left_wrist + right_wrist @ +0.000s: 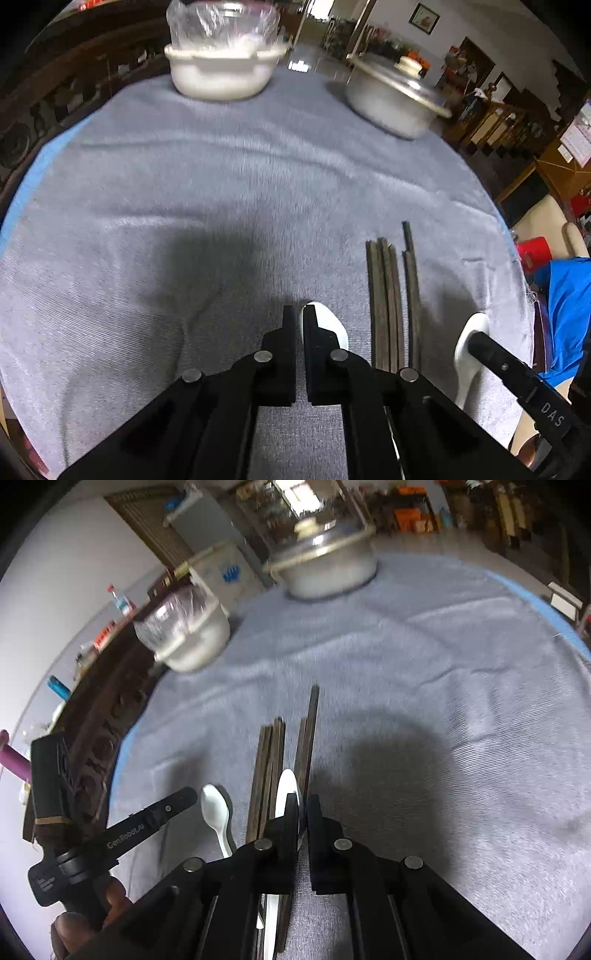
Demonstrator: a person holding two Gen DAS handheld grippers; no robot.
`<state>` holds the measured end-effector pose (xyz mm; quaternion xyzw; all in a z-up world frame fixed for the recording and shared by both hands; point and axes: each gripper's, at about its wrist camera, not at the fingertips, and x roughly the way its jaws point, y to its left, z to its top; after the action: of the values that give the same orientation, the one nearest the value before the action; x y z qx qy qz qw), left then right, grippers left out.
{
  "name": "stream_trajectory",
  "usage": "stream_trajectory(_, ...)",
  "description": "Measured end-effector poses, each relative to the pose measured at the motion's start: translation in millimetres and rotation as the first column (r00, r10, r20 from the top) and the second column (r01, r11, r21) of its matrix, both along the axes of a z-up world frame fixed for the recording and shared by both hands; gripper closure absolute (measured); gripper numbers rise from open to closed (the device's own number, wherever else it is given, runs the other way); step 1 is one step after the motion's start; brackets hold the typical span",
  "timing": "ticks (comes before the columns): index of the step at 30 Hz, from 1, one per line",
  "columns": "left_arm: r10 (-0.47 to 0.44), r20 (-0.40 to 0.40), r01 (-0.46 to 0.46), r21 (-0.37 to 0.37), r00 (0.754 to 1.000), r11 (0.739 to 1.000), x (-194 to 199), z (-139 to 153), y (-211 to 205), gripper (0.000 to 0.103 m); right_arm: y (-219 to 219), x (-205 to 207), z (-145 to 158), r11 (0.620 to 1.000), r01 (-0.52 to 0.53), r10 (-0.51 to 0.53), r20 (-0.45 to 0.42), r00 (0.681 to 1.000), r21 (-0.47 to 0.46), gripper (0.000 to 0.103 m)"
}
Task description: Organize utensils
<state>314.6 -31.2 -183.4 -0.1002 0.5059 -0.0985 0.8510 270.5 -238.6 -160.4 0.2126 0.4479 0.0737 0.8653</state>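
Observation:
Several dark wooden chopsticks lie side by side on the grey tablecloth; they also show in the right wrist view. In the left wrist view my left gripper is shut on a white spoon, left of the chopsticks. A second white spoon lies right of them, with my right gripper's finger over it. In the right wrist view my right gripper is shut on a white spoon over the chopsticks. The other spoon lies left, by my left gripper's finger.
A white bowl covered with plastic film stands at the far left of the table. A lidded metal pot stands at the far right. The round table's edge runs close to the right of the utensils.

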Motion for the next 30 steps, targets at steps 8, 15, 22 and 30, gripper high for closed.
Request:
stream_trajectory(8, 0.058, -0.098, -0.065, -0.072, 0.994, 0.995, 0, -11, 9, 0.063, -13, -29, 11, 0.996, 0.066, -0.071, 0.094, 0.993, 0.054, 0.098)
stream_trajectory(15, 0.09, -0.101, -0.095, -0.045, 0.991, 0.994, 2, -16, -8, 0.046, -21, -37, -2, 0.993, 0.077, -0.084, 0.077, 0.993, 0.089, 0.098)
stream_trajectory(22, 0.015, -0.017, -0.013, 0.121, 1.0, 0.993, 7, -19, -31, 0.094, -31, -43, 0, 0.991, 0.077, -0.087, 0.087, 0.992, 0.114, 0.098)
stream_trajectory(30, 0.018, 0.074, -0.023, 0.076, 0.997, 0.997, -10, 8, -12, 0.095, -29, -70, 26, 0.99, 0.072, -0.094, 0.188, 0.978, 0.121, 0.098)
